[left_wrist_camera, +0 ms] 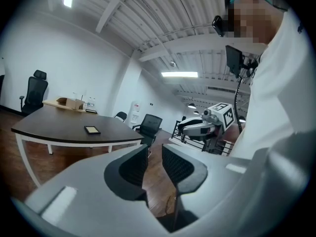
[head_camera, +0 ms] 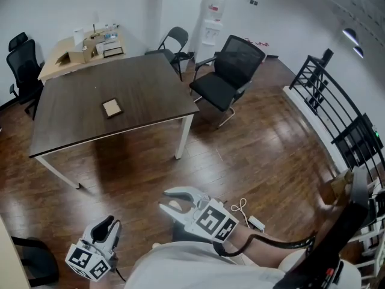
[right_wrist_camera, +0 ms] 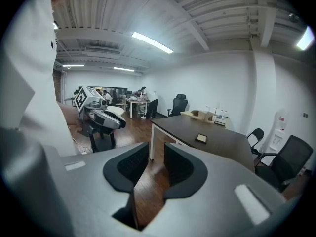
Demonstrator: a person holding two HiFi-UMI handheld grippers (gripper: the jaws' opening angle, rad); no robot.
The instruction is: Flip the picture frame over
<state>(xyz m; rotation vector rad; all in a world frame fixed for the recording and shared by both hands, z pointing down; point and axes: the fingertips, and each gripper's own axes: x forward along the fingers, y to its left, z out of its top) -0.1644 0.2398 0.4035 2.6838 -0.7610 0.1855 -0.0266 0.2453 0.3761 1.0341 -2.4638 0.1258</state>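
Left gripper (left_wrist_camera: pixel 155 154), right gripper (right_wrist_camera: pixel 156 153) slightly spread, empty; picture frame (head_camera: pixel 112 108) flat on table (head_camera: pixel 150 80), well inside edges.

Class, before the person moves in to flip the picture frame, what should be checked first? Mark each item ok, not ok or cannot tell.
1. Picture frame lies flat on the dark table, with bare tabletop around it: ok.
2. Left hand-held gripper has its jaws apart with nothing between them: ok.
3. Right hand-held gripper has its jaws apart with nothing between them: ok.
4. Both grippers within reach of the frame: not ok, both are held well back from the table.
5. Which face of the frame is up: cannot tell.
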